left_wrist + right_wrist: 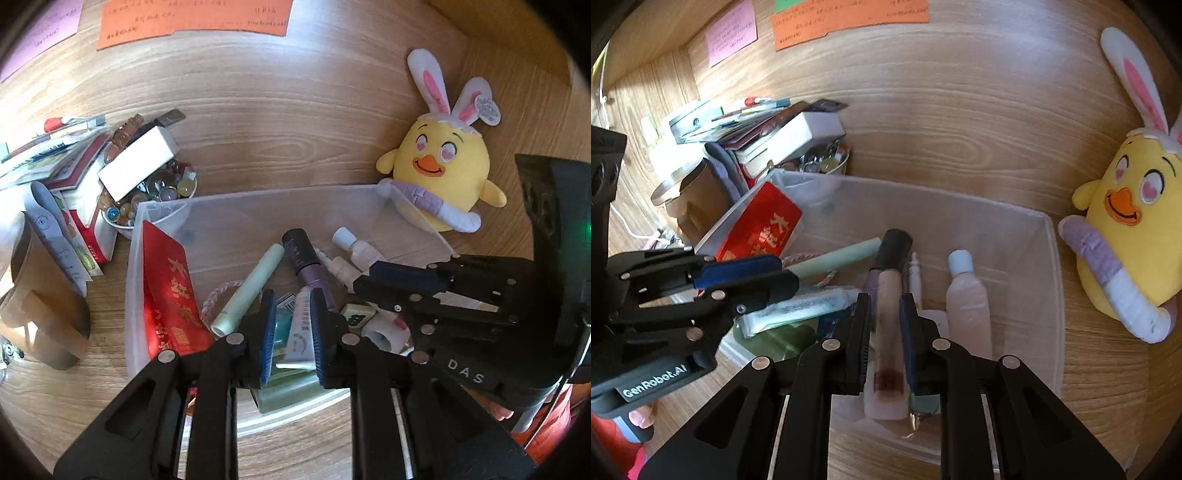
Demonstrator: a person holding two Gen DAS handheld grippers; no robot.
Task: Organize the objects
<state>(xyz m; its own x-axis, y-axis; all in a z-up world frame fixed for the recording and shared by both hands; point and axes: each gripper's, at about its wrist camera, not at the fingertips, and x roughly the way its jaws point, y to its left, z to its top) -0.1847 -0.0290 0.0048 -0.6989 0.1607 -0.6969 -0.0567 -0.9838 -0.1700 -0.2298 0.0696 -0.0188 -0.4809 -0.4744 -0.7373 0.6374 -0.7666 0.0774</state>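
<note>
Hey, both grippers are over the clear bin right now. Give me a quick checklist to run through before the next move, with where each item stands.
1. Is the left gripper open for a pick: not ok, it is shut.
2. Is the right gripper open for a pick: not ok, it is shut.
3. Are both grippers empty: cannot tell. A white tube shows between the left pads and a blurred tube between the right.
4. Is there room in the clear bin: ok, there is bare floor beyond the pink bottle.
5. Is the plush chick clear of the grippers: ok, it sits outside the bin's far corner.
</note>
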